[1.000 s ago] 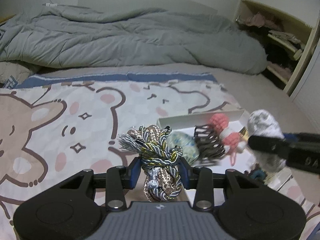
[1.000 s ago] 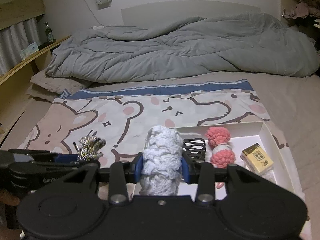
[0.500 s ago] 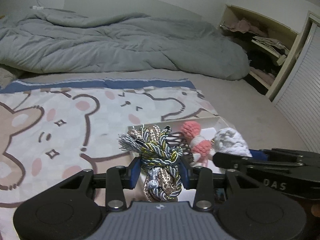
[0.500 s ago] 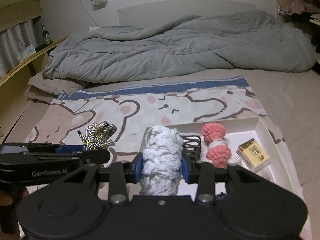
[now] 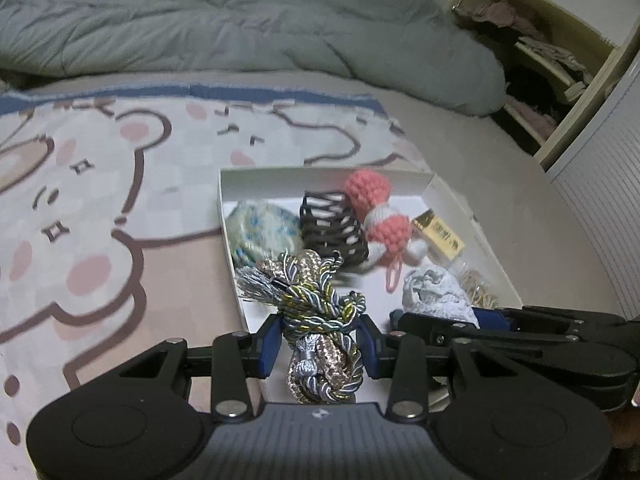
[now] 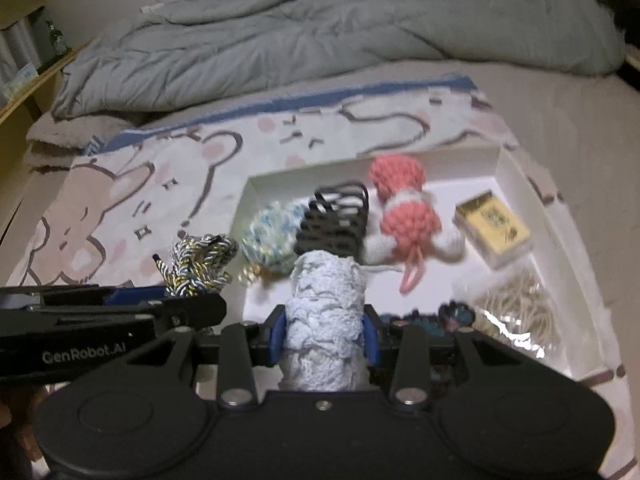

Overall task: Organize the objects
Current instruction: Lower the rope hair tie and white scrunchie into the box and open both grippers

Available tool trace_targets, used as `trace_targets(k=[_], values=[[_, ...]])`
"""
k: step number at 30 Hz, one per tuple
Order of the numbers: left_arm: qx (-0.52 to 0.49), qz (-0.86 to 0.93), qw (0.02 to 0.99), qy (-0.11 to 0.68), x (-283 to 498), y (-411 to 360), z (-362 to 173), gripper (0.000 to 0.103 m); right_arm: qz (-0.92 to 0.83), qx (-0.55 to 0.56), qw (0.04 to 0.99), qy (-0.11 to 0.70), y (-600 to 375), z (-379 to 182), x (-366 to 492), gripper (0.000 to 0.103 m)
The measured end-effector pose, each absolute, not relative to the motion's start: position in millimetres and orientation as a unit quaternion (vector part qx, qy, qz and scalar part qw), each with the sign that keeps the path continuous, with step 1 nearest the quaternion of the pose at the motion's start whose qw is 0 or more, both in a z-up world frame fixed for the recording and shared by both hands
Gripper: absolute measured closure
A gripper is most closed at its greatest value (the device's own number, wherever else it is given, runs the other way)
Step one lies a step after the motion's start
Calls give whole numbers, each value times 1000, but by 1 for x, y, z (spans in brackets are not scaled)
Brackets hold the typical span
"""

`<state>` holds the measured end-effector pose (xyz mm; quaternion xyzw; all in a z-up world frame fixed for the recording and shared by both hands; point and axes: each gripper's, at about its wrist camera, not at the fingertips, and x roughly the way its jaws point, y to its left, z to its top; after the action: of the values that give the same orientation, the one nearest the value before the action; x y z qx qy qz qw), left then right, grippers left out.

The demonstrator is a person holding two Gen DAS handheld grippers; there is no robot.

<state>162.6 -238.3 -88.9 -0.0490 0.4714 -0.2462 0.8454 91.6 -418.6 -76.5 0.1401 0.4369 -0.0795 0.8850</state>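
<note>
Box (image 5: 436,186): lies on the blanket (image 5: 120,184), on the bed, before the duvet (image 5: 240,28).
In box, far row, left to right: yarn ball (image 5: 262,232), hair claw (image 5: 332,228), crochet toy (image 5: 378,216), small carton (image 5: 438,234).
In box, near right corner: bagged bands (image 6: 516,308), probably rubber bands.
Left gripper (image 5: 318,340): over the box's near left edge, cord bundle (image 5: 320,320) between its fingers.
Right gripper (image 6: 324,336): right of the left gripper, over the box's near part, lace roll (image 6: 326,312) between its fingers.
Shelves (image 5: 548,76): right of the bed.

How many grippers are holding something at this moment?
2: the left gripper clamps a knotted grey-and-gold twisted cord bundle; the right gripper clamps a pale blue crocheted lace roll, both over the white box.
</note>
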Motion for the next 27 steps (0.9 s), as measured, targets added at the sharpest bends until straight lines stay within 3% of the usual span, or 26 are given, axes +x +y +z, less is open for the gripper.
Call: trace_targets(k=[5, 9, 13, 23, 27], values=[[-38, -238, 844, 478, 164, -243, -96, 59, -78, 150, 878, 448, -423, -83, 92, 60], [-39, -229, 845, 482, 167, -241, -97, 45, -87, 150, 876, 451, -424, -85, 93, 59], [-45, -228, 843, 484, 169, -239, -95, 45, -92, 159, 875, 449, -430, -85, 92, 53], [-35, -229, 851, 472, 165, -236, -81, 44, -99, 157, 880, 436, -428, -73, 89, 50], [-23, -224, 859, 460, 161, -229, -68, 35, -111, 150, 887, 423, -426, -59, 84, 42]])
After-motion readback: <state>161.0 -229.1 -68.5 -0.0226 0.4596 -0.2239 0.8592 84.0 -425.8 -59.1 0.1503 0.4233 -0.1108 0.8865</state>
